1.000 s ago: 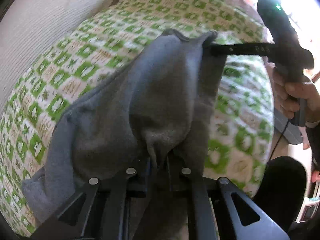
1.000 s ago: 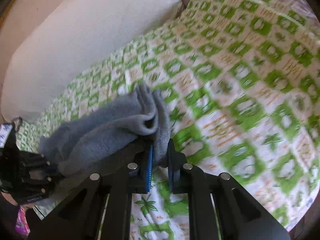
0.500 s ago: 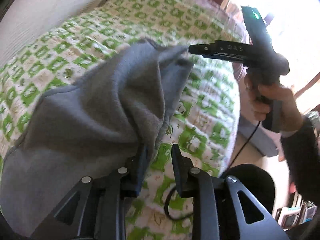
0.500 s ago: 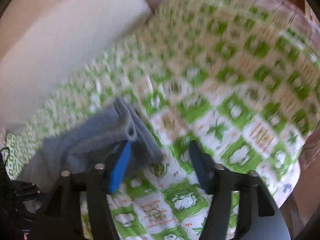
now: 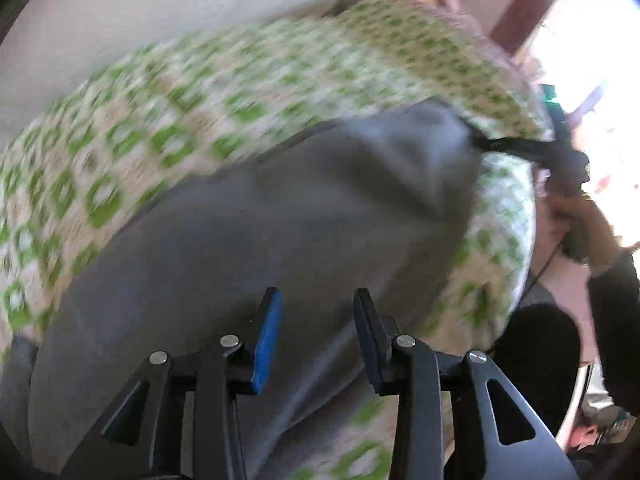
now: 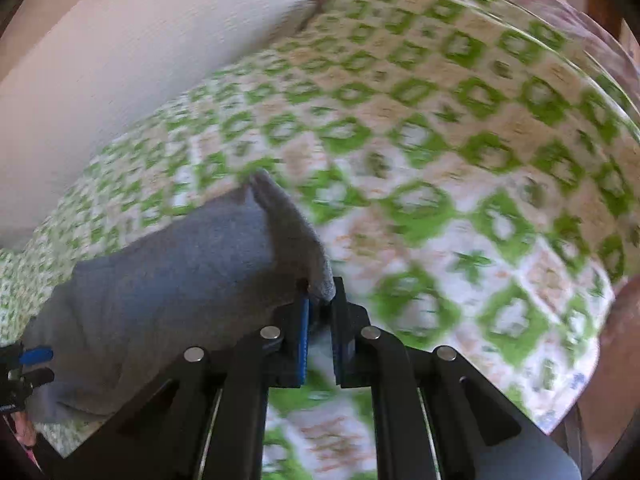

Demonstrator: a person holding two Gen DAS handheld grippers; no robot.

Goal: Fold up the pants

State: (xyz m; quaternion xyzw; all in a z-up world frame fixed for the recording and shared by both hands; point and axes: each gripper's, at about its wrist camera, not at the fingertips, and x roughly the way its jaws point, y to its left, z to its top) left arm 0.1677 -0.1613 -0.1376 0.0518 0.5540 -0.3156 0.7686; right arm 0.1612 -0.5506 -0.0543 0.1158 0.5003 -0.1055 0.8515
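Observation:
Grey pants [image 5: 280, 220] lie folded on a green-and-white patterned bedspread [image 5: 168, 120]. In the left wrist view my left gripper [image 5: 318, 300] hovers over the near part of the pants, its jaws opening and its pads clear of the cloth. My right gripper [image 5: 516, 146] reaches in from the right at the far corner of the pants, held by a person's hand [image 5: 580, 216]. In the right wrist view the right gripper [image 6: 322, 292] has its jaws closing on a raised corner of the pants [image 6: 180, 280], cloth pinched between the pads. The left gripper [image 6: 24, 364] shows at the left edge.
A cream ribbed surface [image 6: 120, 60] borders the bed on the left. The bedspread [image 6: 440, 160] stretches bare to the right of the pants. A dark round object [image 5: 536, 344] sits below the bed's right edge, beside a dark sleeve [image 5: 616, 320].
My left gripper has let go of the bunched pants, opened and shifted over the flattened cloth. My right gripper released the corner, opened wide, then closed on it again.

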